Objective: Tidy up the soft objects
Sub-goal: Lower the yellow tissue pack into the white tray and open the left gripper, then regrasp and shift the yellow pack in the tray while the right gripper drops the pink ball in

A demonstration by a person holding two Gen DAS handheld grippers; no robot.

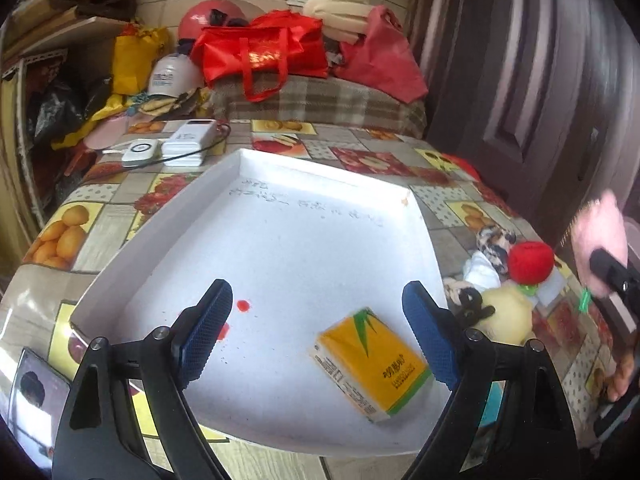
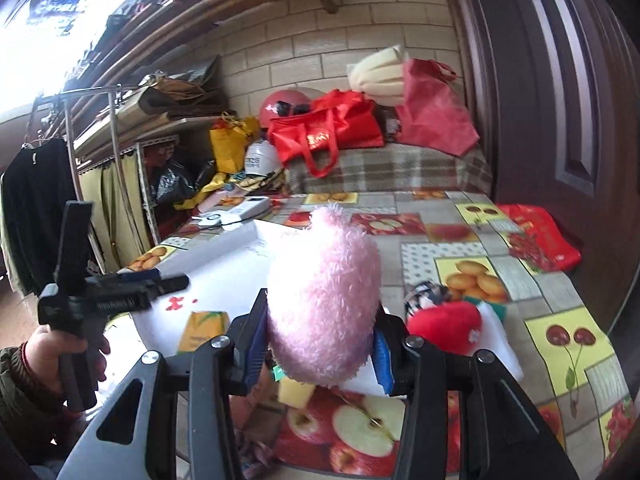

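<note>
A white tray (image 1: 192, 216) lies on the fruit-patterned tablecloth. A yellow tissue pack (image 1: 370, 364) lies in its near right part, next to my right finger. My left gripper (image 1: 320, 332) is open and empty above the tray's near edge. My right gripper (image 2: 318, 354) is shut on a pink fluffy plush (image 2: 324, 304), held above the table right of the tray; it also shows in the left wrist view (image 1: 600, 240). A red strawberry plush (image 1: 530, 262), a pale yellow plush (image 1: 508, 312), a white cloth (image 1: 482, 272) and a spotted fabric piece (image 1: 494, 240) lie right of the tray.
White chargers with a cable (image 1: 180, 144) lie behind the tray. Red bags (image 1: 264, 52) and cushions pile on a plaid-covered bench at the back. A dark door (image 1: 540, 80) stands on the right, cluttered shelves (image 2: 152, 120) on the left. A red bag (image 2: 536, 236) lies at the table's right edge.
</note>
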